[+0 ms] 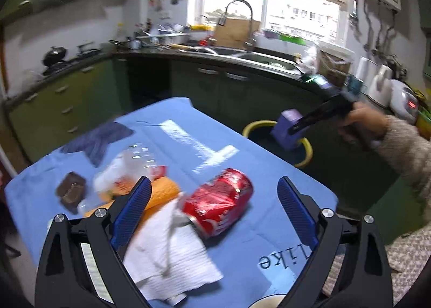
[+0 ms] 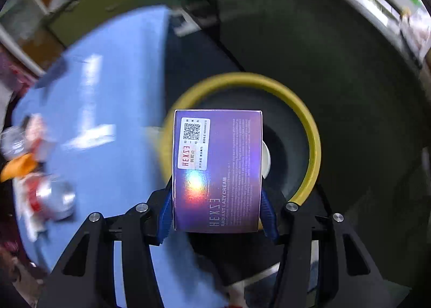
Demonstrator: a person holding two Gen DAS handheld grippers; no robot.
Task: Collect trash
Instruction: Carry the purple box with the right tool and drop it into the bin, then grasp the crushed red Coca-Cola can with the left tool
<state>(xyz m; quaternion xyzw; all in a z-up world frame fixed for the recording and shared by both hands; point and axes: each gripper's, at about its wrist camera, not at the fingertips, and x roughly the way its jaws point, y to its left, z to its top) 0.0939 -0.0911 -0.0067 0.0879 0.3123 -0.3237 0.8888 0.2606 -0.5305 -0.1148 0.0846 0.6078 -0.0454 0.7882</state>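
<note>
Two hand-held grippers: right (image 2: 216,211) clamps glossy purple carton (image 2: 217,170); left (image 1: 214,200) spread above dented can (image 1: 218,201).

Blown-out window (image 1: 269,6) backlight, fisheye-bent edges, heavy motion blur.

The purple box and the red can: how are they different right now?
The purple box is clamped in the right gripper over the yellow-rimmed bin; the red can lies on its side on the blue table, beyond the open left gripper's fingers. The box is flat-sided and looks intact; the can is round and dented. Both look like discarded packaging.
</note>
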